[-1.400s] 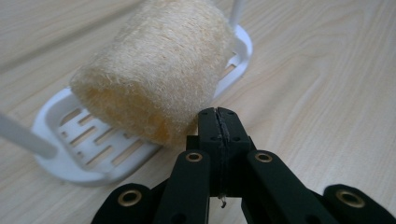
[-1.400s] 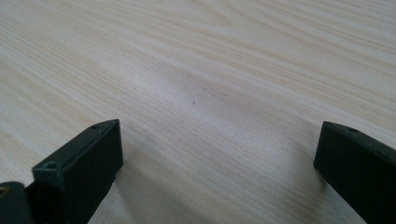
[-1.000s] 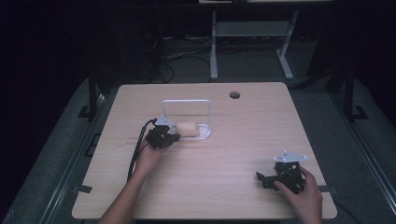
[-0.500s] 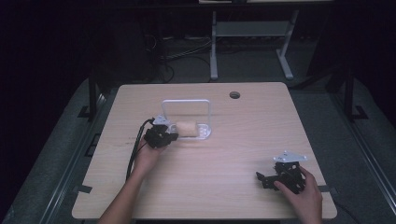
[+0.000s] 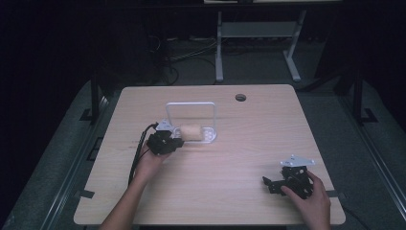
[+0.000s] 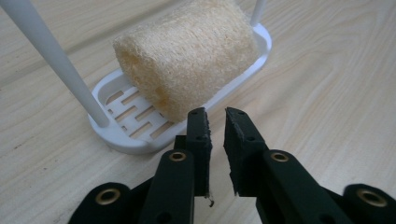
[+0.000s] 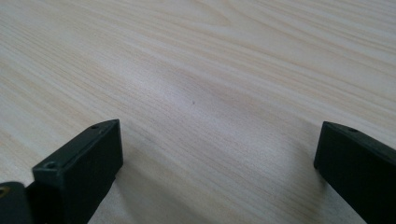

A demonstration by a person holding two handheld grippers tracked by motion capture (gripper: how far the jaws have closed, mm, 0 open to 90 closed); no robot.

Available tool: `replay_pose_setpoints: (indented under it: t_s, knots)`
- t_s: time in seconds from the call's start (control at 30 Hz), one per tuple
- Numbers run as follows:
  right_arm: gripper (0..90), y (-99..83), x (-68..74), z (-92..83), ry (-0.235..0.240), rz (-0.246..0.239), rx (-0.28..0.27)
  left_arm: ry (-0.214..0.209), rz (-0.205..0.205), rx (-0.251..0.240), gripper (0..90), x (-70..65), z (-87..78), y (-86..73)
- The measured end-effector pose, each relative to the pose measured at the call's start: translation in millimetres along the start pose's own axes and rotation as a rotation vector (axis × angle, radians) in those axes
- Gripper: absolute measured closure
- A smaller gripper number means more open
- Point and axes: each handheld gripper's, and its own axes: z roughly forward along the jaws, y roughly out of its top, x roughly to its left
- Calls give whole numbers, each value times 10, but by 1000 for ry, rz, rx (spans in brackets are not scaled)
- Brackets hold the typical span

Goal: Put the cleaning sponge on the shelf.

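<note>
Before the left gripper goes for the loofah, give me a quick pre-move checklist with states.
1. Loofah seated in the white slotted tray: ok.
2. Left gripper lined up with the loofah's near end: ok, just short of it, not touching.
3. Left fingers open wide enough for the loofah: not ok, only a narrow gap.
4. White frame post clear of the approach: ok, it stands off to the side.
5. Right gripper out of the way: ok, open on bare table.
6. Tray fixed to the table: cannot tell.
</note>
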Motion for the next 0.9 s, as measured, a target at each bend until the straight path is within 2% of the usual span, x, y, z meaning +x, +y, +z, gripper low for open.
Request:
replay_pose_setpoints:
  t_s: [0.1,0.3,0.37,0.53,0.73,0.9]
  knots:
    - [10,0,0,0,0,1,0,-4,-3,-2,717,-24,-26,-5]
    - [10,0,0,0,0,0,0,1,8,-16,515,-66,-114,-31]
    - [10,0,0,0,0,0,0,-1,-6,-20,460,-80,-137,-48]
    - [10,0,0,0,0,0,0,17,6,-25,324,-96,-203,-111]
    - [10,0,0,0,0,0,0,25,-6,-40,232,-107,-295,-166]
    - [10,0,0,0,0,1,0,37,7,-46,159,-140,-361,-224]
